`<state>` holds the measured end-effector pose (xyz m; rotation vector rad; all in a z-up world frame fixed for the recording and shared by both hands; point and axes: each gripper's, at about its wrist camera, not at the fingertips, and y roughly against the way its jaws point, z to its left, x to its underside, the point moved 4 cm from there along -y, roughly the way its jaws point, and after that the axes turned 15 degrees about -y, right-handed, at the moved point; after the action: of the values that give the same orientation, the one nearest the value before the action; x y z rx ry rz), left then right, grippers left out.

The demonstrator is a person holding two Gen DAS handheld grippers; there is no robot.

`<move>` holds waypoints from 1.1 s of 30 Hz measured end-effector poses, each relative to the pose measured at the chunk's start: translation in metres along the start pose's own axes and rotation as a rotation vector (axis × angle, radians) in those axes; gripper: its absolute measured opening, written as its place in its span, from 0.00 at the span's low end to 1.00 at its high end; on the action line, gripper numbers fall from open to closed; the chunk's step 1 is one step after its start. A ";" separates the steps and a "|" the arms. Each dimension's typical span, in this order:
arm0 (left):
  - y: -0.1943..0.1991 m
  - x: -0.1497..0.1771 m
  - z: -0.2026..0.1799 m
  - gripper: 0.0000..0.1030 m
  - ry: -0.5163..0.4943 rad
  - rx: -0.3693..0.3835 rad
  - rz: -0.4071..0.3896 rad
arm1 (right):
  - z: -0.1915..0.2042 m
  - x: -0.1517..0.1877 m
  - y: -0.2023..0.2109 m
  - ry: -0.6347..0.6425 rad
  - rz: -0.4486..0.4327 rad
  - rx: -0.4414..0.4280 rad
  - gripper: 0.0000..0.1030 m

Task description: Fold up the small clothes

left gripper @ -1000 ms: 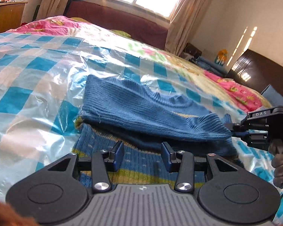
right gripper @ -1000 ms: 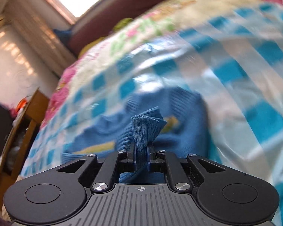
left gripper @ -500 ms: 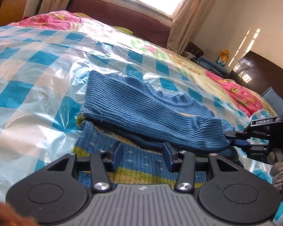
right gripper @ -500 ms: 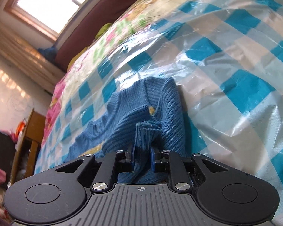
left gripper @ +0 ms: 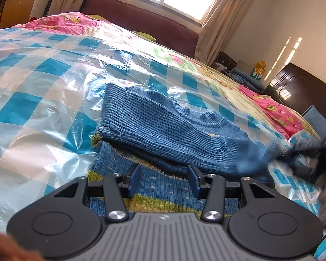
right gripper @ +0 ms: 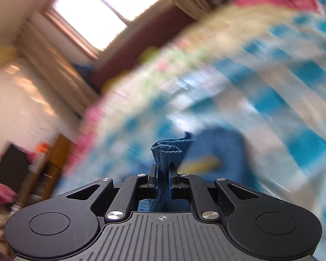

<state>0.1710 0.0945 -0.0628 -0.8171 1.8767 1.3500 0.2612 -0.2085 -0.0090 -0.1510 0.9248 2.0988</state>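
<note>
1. Right now the right gripper (right gripper: 163,175) is clamped on a bunched strip of ribbed knit, the cuff end of the blue sweater (left gripper: 163,128). Its jaws have just been closing on that fabric, which stands up between the pads in a fan.
2. Ahead of those fingers the rest of the garment trails down onto the plastic-covered checked bedspread (left gripper: 32,113), blurred; holding the cuff this way looks meant to carry the sleeve across the body for a fold.
3. The left gripper (left gripper: 164,181) hangs with its jaws parted and nothing between them, just above the patterned yellow-and-blue hem (left gripper: 163,204) that lies directly under and before its fingers.
4. Beyond its tips the blue ribbed part lies folded over the hem, the neckline further off. Its low, parted stance suits pinning or pinching the hem next.
5. Off to its right, the other gripper shows only as a dark smear at the sweater's end.
</note>
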 end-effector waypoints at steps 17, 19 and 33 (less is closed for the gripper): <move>-0.004 0.002 -0.004 0.49 -0.033 -0.033 0.019 | -0.033 0.009 0.014 0.030 0.057 0.139 0.22; -0.002 0.001 -0.004 0.49 -0.036 -0.035 0.015 | -0.034 0.005 0.016 0.048 0.035 0.162 0.22; -0.034 -0.050 0.006 0.50 -0.129 -0.148 -0.006 | 0.013 0.011 -0.029 0.318 0.036 0.126 0.22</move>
<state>0.2279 0.0965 -0.0413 -0.7881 1.6898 1.5148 0.2775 -0.1817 -0.0203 -0.4145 1.2527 2.0767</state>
